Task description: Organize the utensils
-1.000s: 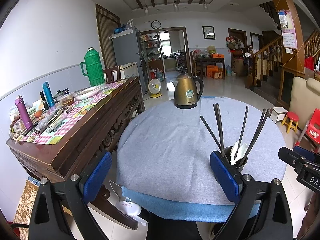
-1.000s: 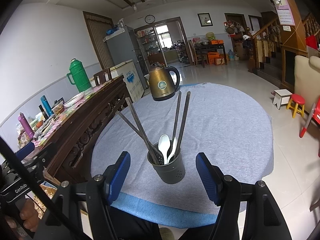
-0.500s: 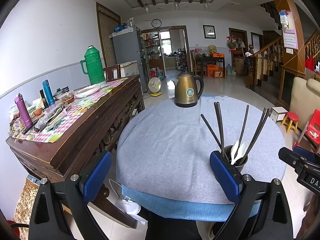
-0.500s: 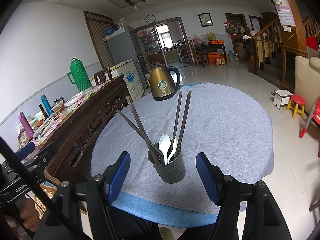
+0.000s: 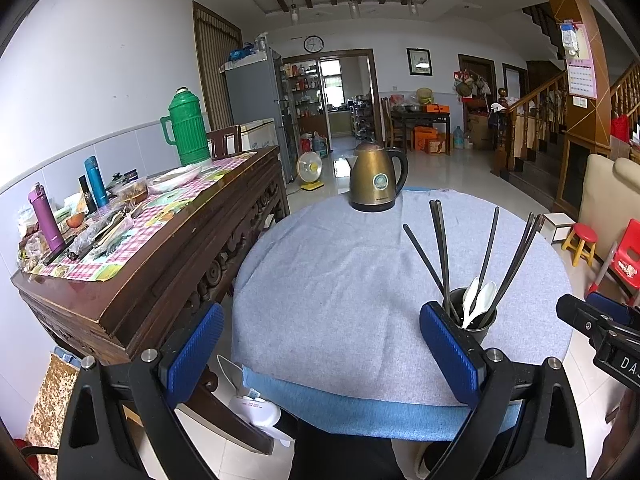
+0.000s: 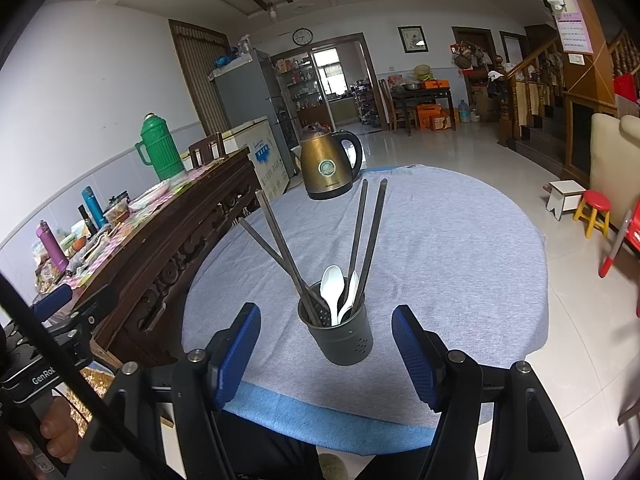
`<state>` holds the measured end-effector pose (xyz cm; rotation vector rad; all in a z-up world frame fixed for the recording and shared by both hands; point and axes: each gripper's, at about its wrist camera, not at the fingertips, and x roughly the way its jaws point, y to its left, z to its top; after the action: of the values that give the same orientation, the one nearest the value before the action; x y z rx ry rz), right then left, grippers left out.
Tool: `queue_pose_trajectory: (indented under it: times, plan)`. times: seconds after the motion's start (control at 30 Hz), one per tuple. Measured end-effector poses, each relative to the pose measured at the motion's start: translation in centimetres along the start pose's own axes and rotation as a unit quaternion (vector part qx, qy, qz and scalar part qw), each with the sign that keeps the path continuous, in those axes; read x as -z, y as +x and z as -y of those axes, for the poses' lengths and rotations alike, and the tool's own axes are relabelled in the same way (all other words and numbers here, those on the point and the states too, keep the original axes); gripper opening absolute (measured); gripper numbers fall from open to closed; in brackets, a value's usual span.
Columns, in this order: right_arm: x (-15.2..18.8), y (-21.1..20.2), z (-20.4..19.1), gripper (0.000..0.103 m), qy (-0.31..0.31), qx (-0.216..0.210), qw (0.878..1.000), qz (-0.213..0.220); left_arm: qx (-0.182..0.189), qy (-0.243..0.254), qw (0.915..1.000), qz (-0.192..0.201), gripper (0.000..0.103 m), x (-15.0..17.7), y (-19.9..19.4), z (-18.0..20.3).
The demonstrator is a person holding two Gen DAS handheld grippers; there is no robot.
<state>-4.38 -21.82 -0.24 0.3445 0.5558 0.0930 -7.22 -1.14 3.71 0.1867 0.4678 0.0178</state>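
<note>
Nothing has changed: we keep both grippers, left gripper (image 5: 320,354) and right gripper (image 6: 326,350), wide and empty; the utensil holder (image 6: 340,330) stands on the bench (image 6: 460,240), chopsticks and spoons already inside.

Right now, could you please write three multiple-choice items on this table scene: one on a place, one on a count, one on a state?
1. Where do the chopsticks stand?
A. in the dark utensil cup
B. flat on the cloth
C. inside the kettle

2. How many white spoons are in the cup?
A. none
B. two
C. five

3. How does the right gripper stand?
A. shut on the cup
B. shut on a spoon
C. open, empty

Key: 1 A, their lower ends sit inside it; 2 B, two bowls show; 3 C, both pads stand clear of the cup.
</note>
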Motion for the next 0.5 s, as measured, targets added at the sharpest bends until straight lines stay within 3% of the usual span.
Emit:
queue_pose_trajectory:
  times: [0.5]
  plan:
    - [0.11,0.0,-0.12,0.072,-0.002,-0.001,1.0,-0.001,0.001,-0.002,1.0,-0.003,0.098,0.43,0.3,-0.32]
